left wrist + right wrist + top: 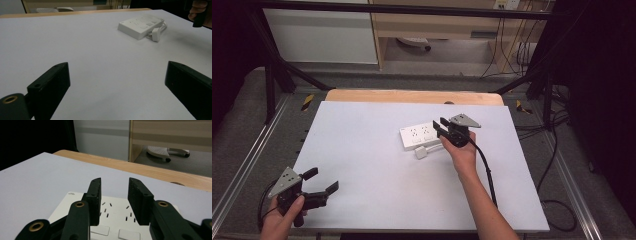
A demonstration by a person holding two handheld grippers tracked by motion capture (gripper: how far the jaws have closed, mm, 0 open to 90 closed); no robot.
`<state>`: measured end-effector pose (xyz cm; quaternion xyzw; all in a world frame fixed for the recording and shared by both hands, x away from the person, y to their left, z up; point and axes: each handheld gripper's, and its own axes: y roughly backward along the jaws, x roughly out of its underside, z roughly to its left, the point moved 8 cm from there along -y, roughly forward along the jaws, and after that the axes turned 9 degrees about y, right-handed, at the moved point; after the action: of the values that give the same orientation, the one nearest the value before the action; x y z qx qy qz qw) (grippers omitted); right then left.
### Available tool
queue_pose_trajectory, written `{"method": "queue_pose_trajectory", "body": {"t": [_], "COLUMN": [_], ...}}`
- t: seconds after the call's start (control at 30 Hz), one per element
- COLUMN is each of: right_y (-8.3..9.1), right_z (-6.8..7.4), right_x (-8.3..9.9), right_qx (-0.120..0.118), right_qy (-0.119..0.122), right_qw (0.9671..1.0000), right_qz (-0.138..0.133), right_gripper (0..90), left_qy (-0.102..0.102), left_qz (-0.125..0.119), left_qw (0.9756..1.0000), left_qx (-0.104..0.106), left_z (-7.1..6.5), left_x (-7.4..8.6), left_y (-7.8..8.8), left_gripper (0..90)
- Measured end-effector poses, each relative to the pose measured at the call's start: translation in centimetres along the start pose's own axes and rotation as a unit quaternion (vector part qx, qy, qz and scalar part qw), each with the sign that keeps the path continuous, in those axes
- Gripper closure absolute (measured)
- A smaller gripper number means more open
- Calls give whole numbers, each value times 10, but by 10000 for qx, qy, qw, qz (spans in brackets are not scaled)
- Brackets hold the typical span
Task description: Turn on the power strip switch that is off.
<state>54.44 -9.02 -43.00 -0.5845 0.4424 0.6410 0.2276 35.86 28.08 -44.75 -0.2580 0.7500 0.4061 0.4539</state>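
Open tongs [117, 82] facing power strip [140, 24]

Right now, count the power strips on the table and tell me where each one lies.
1. The white power strip lies flat on the far right part of the table, just under the right gripper, with its white plug beside its near edge.

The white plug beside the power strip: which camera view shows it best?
The left gripper view: the plug lies unobstructed beside the power strip, its cord visible. In the high view the plug is small, next to the right tongs. The right gripper view looks at the strip's sockets.
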Motion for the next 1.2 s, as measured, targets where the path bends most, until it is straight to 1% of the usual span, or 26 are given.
{"method": "queue_pose_trajectory", "body": {"t": [0.37, 0.43, 0.7, 0.97, 1.13, 1.2], "right_y": [-10, -11, -19, -24, -27, -28], "right_z": [3, 4, 8, 13, 16, 17], "right_x": [5, 7, 13, 18, 21, 23], "right_qx": [-19, -27, -66, -116, -138, -145], "right_qy": [31, 17, -9, 29, 92, 74], "right_qw": [10000, 10000, 9999, 9998, 9997, 9997], "right_qz": [40, 49, 116, 169, 190, 204], "right_gripper": [706, 711, 722, 748, 769, 771], "left_qy": [11, -31, -48, -48, -79, -81], "left_qz": [-1, -2, 6, 1, 17, 33], "left_qw": [10000, 10000, 10000, 10000, 10000, 10000], "left_qx": [7, -17, -14, -7, -9, 11], "left_z": [0, 1, 0, 0, 0, -1], "left_x": [0, 0, 0, 0, 0, 1], "left_y": [0, 0, 0, 0, 0, 0], "left_gripper": [62, 62, 62, 62, 62, 62]}}
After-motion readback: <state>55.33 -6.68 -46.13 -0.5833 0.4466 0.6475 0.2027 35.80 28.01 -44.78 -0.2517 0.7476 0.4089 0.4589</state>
